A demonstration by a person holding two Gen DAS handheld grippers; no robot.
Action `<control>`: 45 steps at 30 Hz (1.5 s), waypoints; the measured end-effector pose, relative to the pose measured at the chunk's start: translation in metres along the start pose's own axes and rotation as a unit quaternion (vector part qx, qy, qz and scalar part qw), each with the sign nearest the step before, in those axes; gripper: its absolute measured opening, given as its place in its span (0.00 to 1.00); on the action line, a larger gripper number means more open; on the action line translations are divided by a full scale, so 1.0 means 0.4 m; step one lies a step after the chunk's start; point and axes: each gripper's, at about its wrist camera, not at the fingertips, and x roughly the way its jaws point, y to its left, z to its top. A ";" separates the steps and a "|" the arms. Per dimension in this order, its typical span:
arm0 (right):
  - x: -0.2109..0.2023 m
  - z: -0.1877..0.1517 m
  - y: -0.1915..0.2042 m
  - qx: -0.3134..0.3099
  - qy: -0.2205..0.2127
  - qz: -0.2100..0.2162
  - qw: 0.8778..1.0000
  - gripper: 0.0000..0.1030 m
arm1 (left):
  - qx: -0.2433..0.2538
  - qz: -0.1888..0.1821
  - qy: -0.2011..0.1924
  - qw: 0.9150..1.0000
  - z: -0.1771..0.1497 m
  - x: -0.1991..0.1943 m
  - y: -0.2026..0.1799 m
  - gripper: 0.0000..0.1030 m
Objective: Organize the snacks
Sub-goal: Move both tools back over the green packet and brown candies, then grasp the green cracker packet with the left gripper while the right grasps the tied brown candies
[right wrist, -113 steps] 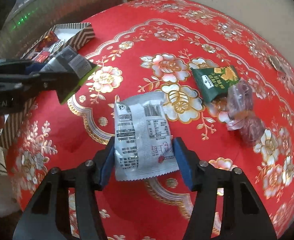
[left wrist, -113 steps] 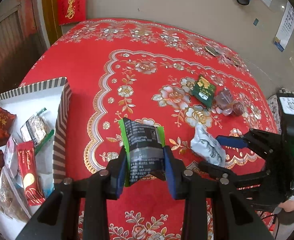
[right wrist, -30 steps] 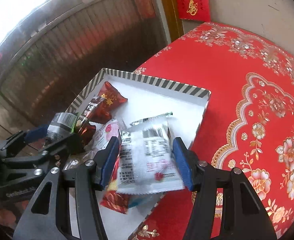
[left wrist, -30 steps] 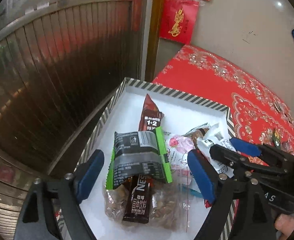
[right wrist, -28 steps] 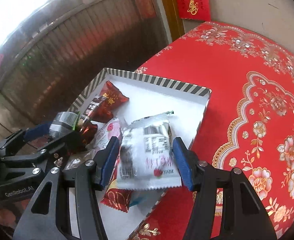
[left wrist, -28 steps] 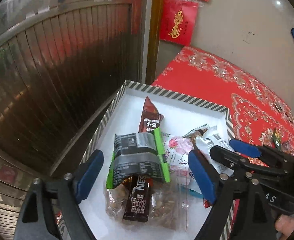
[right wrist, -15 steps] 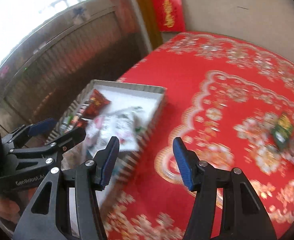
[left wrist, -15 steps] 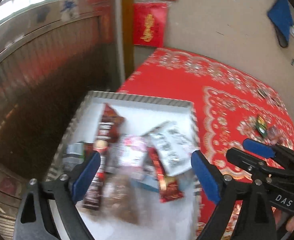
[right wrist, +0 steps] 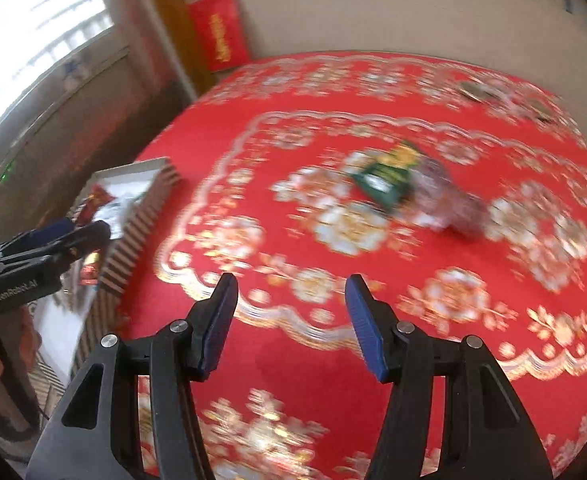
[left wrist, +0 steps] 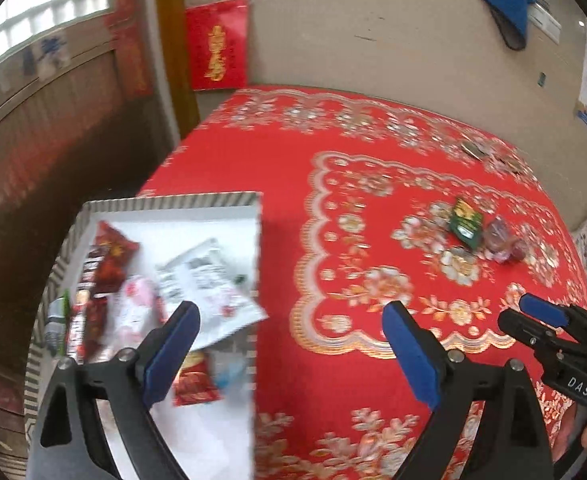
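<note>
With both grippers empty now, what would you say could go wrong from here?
1. The white packet overhangs the box rim and may slip onto the cloth.
2. The green packet touches the clear candies, so pinching it could scatter them.
3. The right-wrist view is motion-blurred, so aiming may be off.

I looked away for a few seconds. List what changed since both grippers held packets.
Both let go: the left gripper and right gripper are open and empty, swung back over the red tablecloth. The white packet now lies in the striped box. The green packet stayed put.
</note>
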 end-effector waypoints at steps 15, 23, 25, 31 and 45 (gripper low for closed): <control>-0.030 -0.023 -0.163 0.040 -0.002 -0.042 0.998 0.61 | 0.058 -0.039 0.041 0.997 0.049 0.088 -0.205 0.91; -0.037 -0.034 -0.210 0.062 -0.002 -0.044 0.997 0.61 | 0.114 -0.053 0.072 0.989 0.121 0.200 -0.320 0.91; -0.035 -0.036 -0.218 0.064 0.000 -0.044 0.997 0.61 | 0.123 -0.046 0.081 0.988 0.137 0.234 -0.343 0.91; -0.034 -0.039 -0.235 0.069 0.004 -0.046 0.997 0.61 | 0.143 -0.048 0.100 0.983 0.167 0.317 -0.399 0.91; -0.023 -0.014 -0.259 0.078 0.004 -0.048 0.996 0.61 | 0.164 -0.084 0.106 0.977 0.215 0.370 -0.525 0.91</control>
